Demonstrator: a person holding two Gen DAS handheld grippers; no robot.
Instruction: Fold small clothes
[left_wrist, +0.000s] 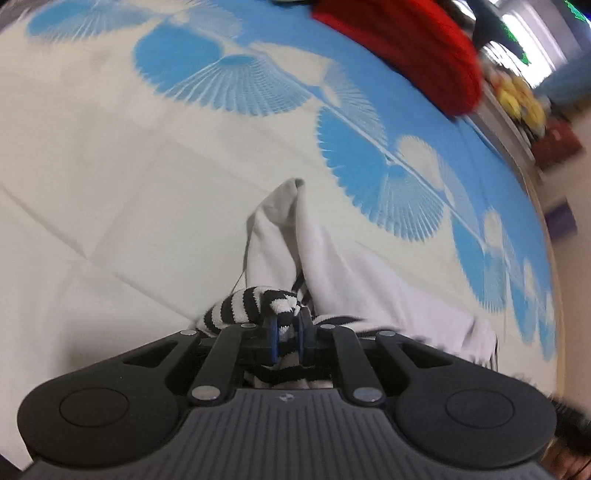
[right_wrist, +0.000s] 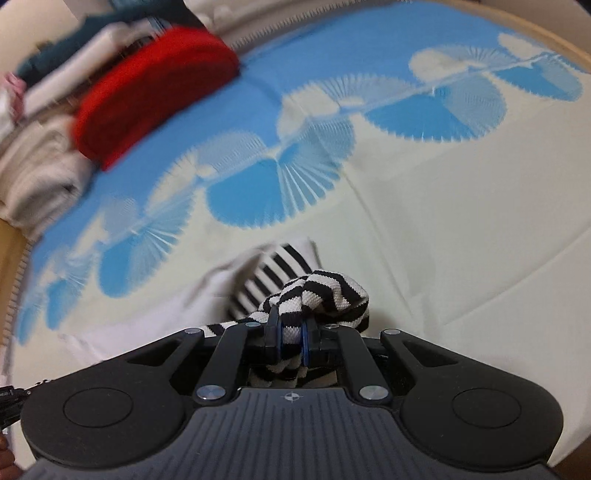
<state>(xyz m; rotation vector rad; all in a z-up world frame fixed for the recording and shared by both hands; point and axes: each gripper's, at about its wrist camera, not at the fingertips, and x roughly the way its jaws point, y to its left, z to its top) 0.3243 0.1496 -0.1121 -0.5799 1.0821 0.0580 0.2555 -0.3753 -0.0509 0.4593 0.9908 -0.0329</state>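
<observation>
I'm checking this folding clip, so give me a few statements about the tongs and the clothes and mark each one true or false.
1. The left tongs are shut on the striped garment. True.
2. The right tongs are open and hold nothing. False: they pinch striped fabric too.
3. A red folded item lies on the far side of the cloth. True.
4. The cloth is plain white. False: it carries blue fan shapes.

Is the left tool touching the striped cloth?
Touching. The left wrist view shows the left tool shut on the striped cloth, with fabric pinched between its blue pads.
</observation>
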